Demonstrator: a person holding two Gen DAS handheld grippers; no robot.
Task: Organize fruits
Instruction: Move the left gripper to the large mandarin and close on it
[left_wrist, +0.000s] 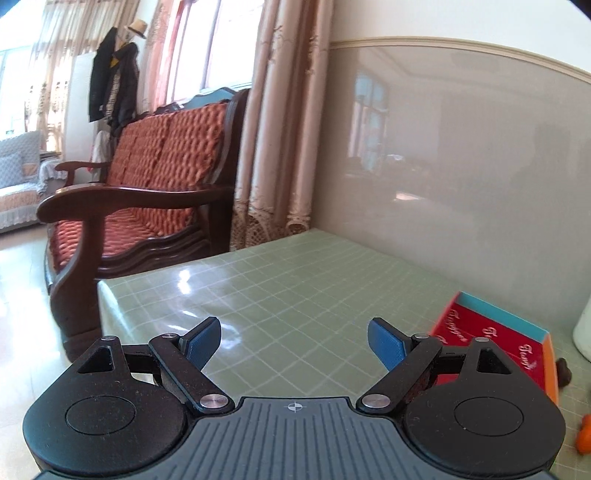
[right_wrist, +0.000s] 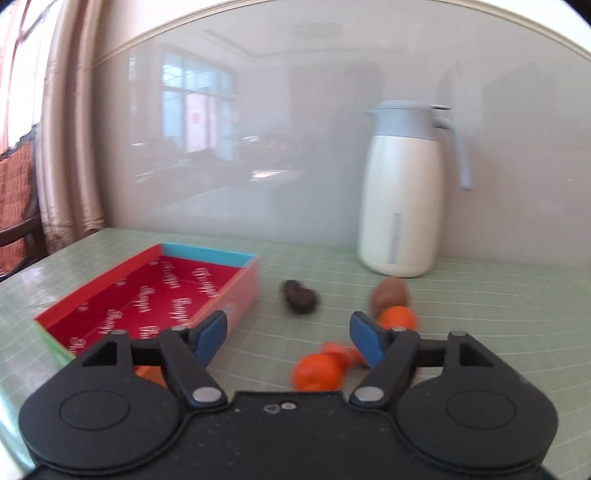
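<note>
Green tablecloth (left_wrist: 295, 288); both grippers' fingers apart, empty; jug (right_wrist: 402, 192) fully visible only right view.

We see a green checked surface (right_wrist: 480, 314) against the wall. On it lie a red box (right_wrist: 155, 295) near the left edge, a white jug (right_wrist: 400, 206) at the back, and dark (right_wrist: 301, 295), brown (right_wrist: 389, 295) and orange fruits (right_wrist: 317, 371) between.

1. Left wrist view: the white jug (left_wrist: 583, 332) beside the red box (left_wrist: 495, 343) is cut off by the right edge.
2. An orange fruit (left_wrist: 584, 434) nearer than that box is also cut off there.
3. Right wrist view: the fruits right of the box (right_wrist: 147, 299) are blurred; the dark one (right_wrist: 301, 296) cannot be identified.
</note>
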